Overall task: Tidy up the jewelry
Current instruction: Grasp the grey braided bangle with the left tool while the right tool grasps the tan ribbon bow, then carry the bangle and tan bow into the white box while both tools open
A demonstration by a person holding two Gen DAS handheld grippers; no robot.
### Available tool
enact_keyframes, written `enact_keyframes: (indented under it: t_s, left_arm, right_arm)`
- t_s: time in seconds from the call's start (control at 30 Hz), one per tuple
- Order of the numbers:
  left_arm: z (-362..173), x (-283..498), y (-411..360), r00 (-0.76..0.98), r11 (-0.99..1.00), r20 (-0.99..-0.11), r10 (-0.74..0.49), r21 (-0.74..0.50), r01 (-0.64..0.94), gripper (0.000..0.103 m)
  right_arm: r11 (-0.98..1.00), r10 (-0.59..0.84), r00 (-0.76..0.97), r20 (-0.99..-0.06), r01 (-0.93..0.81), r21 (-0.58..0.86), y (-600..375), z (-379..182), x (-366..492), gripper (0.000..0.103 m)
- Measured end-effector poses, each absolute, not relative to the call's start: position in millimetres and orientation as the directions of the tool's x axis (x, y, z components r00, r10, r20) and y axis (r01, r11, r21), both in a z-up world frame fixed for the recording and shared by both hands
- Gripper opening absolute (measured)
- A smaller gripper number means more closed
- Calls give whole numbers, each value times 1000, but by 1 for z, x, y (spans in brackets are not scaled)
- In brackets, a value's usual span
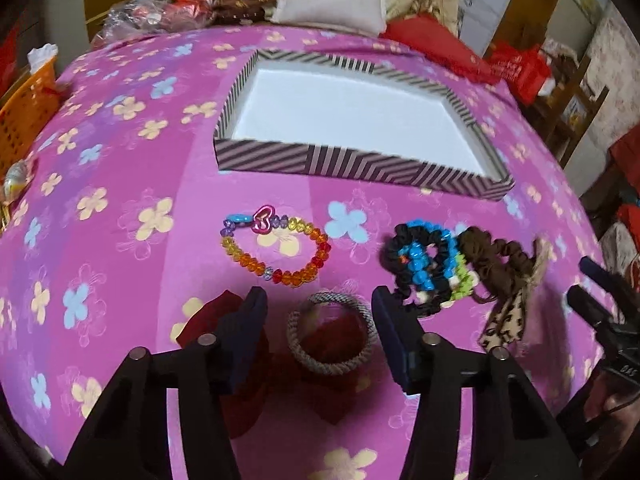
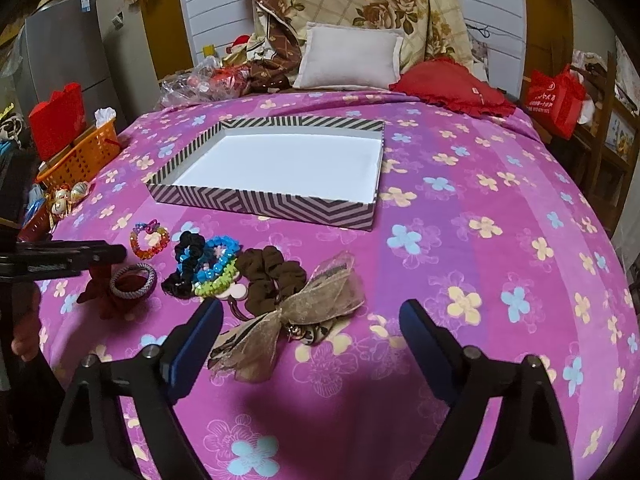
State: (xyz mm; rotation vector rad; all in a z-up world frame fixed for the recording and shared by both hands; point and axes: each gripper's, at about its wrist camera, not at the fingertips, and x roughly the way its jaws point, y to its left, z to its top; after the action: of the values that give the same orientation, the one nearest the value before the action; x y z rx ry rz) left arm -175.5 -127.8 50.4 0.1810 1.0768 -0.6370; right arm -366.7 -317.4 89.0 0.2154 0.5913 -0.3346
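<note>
A striped box (image 1: 280,158) (image 2: 256,202) with a white empty inside sits on the pink flowered bedspread. In front of it lie a rainbow bead bracelet (image 1: 276,246) (image 2: 149,239), a grey hair tie (image 1: 332,334) (image 2: 133,281) on a dark red scrunchie (image 1: 208,318) (image 2: 100,294), a black scrunchie with blue and green beads (image 1: 424,266) (image 2: 204,266), a brown scrunchie (image 1: 492,256) (image 2: 272,280) and a sheer bow clip (image 2: 288,320). My left gripper (image 1: 320,340) is open, straddling the grey hair tie. My right gripper (image 2: 312,344) is open, just in front of the bow clip.
An orange basket (image 2: 80,156) (image 1: 24,116) stands at the bed's left edge with small ornaments (image 2: 66,196) beside it. Pillows (image 2: 352,60) and a red cushion (image 2: 452,84) lie at the far end. A red bag (image 2: 556,96) sits off the right side.
</note>
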Motion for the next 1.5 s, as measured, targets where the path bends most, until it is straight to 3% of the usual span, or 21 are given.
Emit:
enact_keyframes:
  t_s: [0.33,0.63,0.67,0.73,0.8,0.83,1.03,1.23,1.5]
  left_arm:
    - [23,-171,-117,276,823,-906,-321,-123,555,32]
    - [23,-173,-116,271,813,-904,-330,-126,569,31]
    - [23,-173,-118,273,812,-904,-328,-122,572,29]
    - [23,-174,-120,285,806,-903,-322,-104,583,9]
    - [23,-175,-123,293,798,-903,-315,-85,596,0]
    - [23,-175,-124,289,794,-903,-319,-88,601,0]
    - [26,-176,-121,279,783,-888,-366,-131,608,0]
    - [51,-178,-114,280,771,-849,-448,-209,601,0]
    - [83,-182,-111,335,773,-808,-484,-215,597,0]
  right_arm:
    - [934,-174,774,-609,326,147,-317,80,-351,87]
    - [927,-162,752,-639,338,163,-318,61,-330,87]
    - [927,-163,751,-640,338,161,-318,60,-328,87]
    - [927,-159,750,-643,337,164,-319,57,-325,87]
    - [925,-164,751,-639,342,164,-319,56,-323,87]
    - [925,-162,752,-639,342,167,-320,55,-322,85]
    - [919,-113,759,-642,326,223,-329,46,-318,42]
    - [930,-139,792,-594,311,197,-323,63,-332,33]
    - [936,-149,840,-522,290,200,-319,100,-354,32]
